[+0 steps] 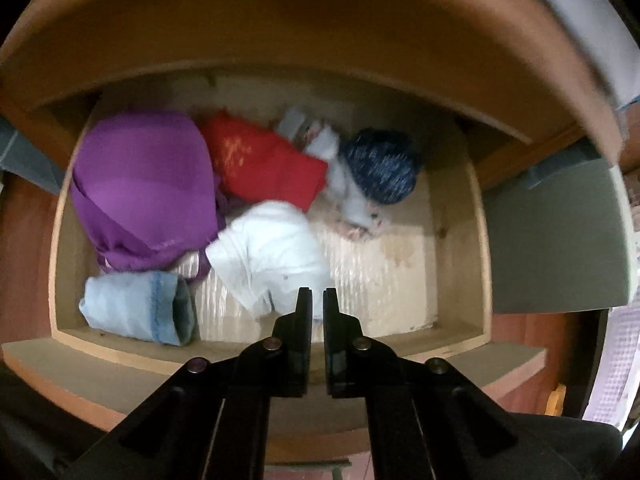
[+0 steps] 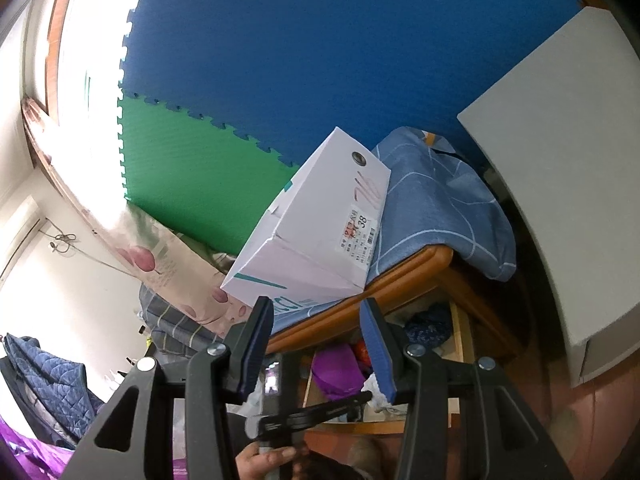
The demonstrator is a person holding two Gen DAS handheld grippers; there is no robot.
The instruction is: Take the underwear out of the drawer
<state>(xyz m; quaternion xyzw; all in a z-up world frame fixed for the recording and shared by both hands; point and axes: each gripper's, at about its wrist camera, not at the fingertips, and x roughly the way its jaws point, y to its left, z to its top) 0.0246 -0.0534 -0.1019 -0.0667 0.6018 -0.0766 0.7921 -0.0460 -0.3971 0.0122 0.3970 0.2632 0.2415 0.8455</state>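
Below a cluttered bedside shelf, the open wooden drawer holds the crumpled white cotton underwear, and the left hand-held gripper looks clenched on nothing above it, so lifting away now risks leaving it behind.

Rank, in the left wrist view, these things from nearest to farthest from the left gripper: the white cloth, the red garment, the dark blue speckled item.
From the left gripper:
1. White cloth, at the fingertips.
2. Red garment, behind it, mid-drawer.
3. Dark blue speckled item, back right.
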